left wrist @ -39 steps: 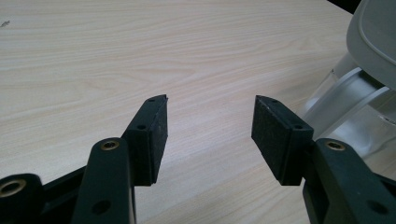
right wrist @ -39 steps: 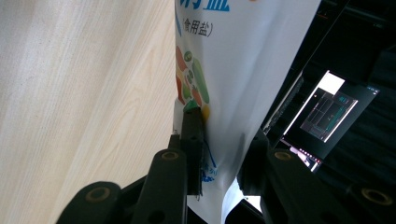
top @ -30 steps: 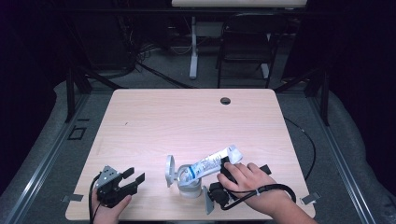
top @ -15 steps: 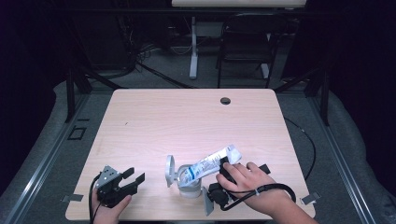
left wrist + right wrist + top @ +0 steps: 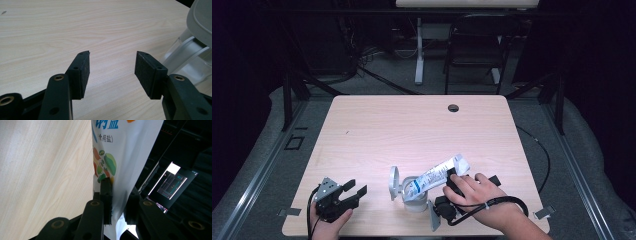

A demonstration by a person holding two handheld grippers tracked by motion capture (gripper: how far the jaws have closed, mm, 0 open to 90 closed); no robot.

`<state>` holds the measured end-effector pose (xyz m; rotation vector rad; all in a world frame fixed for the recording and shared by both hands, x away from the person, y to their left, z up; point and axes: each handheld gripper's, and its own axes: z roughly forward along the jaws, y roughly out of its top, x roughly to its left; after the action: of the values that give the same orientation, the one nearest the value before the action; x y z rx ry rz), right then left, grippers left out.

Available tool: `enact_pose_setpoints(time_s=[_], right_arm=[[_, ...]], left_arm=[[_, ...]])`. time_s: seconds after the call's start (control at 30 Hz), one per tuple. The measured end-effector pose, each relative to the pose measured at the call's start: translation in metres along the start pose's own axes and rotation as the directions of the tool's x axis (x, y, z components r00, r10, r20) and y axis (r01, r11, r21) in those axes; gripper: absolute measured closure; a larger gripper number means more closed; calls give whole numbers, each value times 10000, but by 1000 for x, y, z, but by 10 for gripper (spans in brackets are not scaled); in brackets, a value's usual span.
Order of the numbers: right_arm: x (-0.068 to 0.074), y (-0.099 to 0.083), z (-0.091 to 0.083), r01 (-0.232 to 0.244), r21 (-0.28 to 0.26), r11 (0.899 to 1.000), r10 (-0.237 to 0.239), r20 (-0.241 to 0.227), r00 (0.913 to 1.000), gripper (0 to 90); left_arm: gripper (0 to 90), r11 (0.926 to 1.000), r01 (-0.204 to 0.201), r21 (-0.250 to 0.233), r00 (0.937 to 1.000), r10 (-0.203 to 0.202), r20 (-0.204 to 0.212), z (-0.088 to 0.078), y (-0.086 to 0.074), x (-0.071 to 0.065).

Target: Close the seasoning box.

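Observation:
A white salt bag [image 5: 438, 175] with blue print lies tilted, its lower end over the mouth of a clear container [image 5: 414, 199] whose grey lid [image 5: 394, 183] stands flipped open to the left. My right gripper [image 5: 453, 176] grips the bag's upper end. In the right gripper view the pads of the right gripper [image 5: 118, 191] press on the salt bag [image 5: 125, 150] from both sides; the jaws have just been closing on it. My left gripper [image 5: 355, 187] rests on the table at the front left, open and empty. Ahead of the left gripper [image 5: 112, 53] is bare wood, with the container [image 5: 186, 58] to its right.
The light wooden table [image 5: 412, 130] has a round cable hole [image 5: 453, 108] near its far edge. Beyond it stand a dark chair [image 5: 474, 55] and a white desk leg [image 5: 418, 50]. A lit screen [image 5: 172, 181] shows past the bag.

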<state>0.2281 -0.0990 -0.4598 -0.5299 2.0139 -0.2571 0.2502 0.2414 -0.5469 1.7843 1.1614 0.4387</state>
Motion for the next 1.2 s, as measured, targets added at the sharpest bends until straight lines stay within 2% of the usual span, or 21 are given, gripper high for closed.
enact_pose_setpoints(time_s=[0.53, 1.1, 1.2], right_arm=[[0, 0, 0, -90, 38, 10000, 90, 55, 9999, 832], [-1, 1, -1, 216, 27, 9998, -217, 203, 9996, 852], [0, 1, -1, 239, 81, 9997, -240, 167, 9996, 854]], left_arm=[[460, 10000, 9, -7, 10000, -9, -19, 0, 0, 0], [460, 10000, 12, 48, 10000, -13, 14, 0, 0, 1], [460, 10000, 43, -63, 10000, -43, 2, 1, -1, 1]])
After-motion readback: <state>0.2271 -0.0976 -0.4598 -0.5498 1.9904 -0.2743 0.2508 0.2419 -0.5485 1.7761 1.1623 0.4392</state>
